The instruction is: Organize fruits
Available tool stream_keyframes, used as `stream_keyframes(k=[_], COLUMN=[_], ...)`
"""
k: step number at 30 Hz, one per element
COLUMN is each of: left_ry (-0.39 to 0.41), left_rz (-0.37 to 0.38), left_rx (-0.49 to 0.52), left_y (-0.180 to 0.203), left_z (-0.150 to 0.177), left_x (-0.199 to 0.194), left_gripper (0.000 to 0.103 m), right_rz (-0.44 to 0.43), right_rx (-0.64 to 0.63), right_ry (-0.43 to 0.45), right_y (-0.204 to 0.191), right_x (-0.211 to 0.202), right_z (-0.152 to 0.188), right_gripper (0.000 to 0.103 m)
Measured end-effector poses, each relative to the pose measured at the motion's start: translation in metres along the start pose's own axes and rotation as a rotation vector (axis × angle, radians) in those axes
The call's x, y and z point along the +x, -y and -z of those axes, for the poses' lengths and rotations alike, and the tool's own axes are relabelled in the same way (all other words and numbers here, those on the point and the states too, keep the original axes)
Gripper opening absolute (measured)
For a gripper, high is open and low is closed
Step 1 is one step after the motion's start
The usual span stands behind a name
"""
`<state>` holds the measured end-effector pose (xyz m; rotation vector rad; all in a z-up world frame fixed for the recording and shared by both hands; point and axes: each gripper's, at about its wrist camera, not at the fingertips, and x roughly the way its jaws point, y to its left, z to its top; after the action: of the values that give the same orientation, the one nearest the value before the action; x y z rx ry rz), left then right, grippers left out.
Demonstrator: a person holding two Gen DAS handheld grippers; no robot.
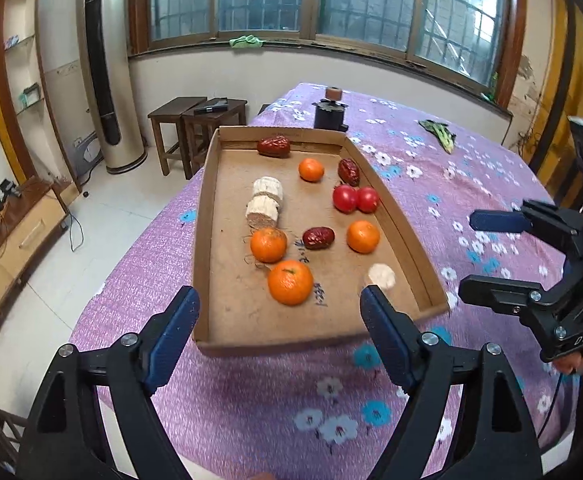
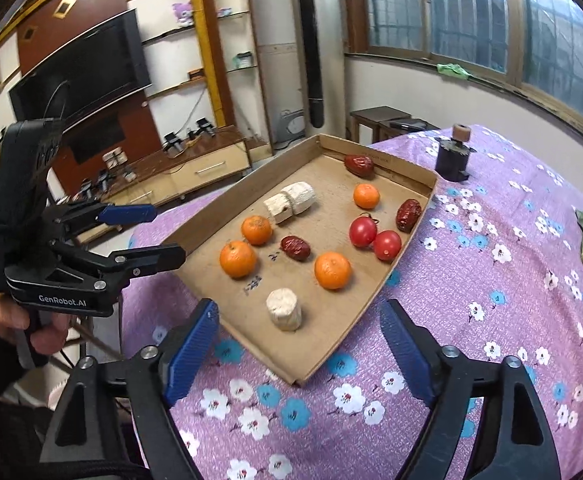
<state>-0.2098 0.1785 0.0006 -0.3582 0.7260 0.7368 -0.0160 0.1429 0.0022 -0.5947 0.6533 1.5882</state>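
Both grippers are hanging spread wide and empty — the left gripper [image 1: 279,308] and right gripper [image 2: 297,320] are gripping nothing, just short of the cardboard tray's [image 1: 203,216] near edge. The fruit is sitting loose inside the tray on the purple flowered cloth [image 2: 491,320]: oranges [image 1: 290,282], two tomatoes [image 1: 345,198] touching, red dates [image 1: 318,237] — plus pale cylinders [image 2: 284,309].

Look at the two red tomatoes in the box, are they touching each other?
Yes, the two red tomatoes sit pressed side by side near the right wall of the cardboard box.
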Motion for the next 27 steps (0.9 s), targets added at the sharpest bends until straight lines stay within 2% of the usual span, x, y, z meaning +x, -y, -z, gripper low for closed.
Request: stream_keyframes(k=[5, 12, 15, 23, 27], left_ry=[-0.004, 0.002, 0.012, 0.008, 0.002], left_rz=[0.015, 0.059, 0.046, 0.038, 0.067], left_rx=[0.058, 0.059, 0.07, 0.059, 0.045], left_y=[0.016, 0.021, 0.023, 0.021, 0.02], left_z=[0.011, 0.016, 0.018, 0.021, 0.023], left_x=[-0.008, -0.018, -0.022, -0.024, -0.025], left_gripper=[0.083, 0.083, 0.083, 0.083, 0.083], right_rz=[-0.021, -0.012, -0.008, -0.014, -0.018], right_rx=[-0.071, -0.161, -0.183, -0.204, -0.199], right_ry=[-0.024, -0.051, -0.056, -0.053, -0.05], right_y=[-0.014, -0.033, -0.037, -0.042, -0.042], right_x=[0.001, 0.004, 0.003, 0.001, 0.0], right_z=[0.006, 0.015, 0.018, 0.02, 0.021], right_gripper=[0.086, 0.086, 0.086, 0.086, 0.086])
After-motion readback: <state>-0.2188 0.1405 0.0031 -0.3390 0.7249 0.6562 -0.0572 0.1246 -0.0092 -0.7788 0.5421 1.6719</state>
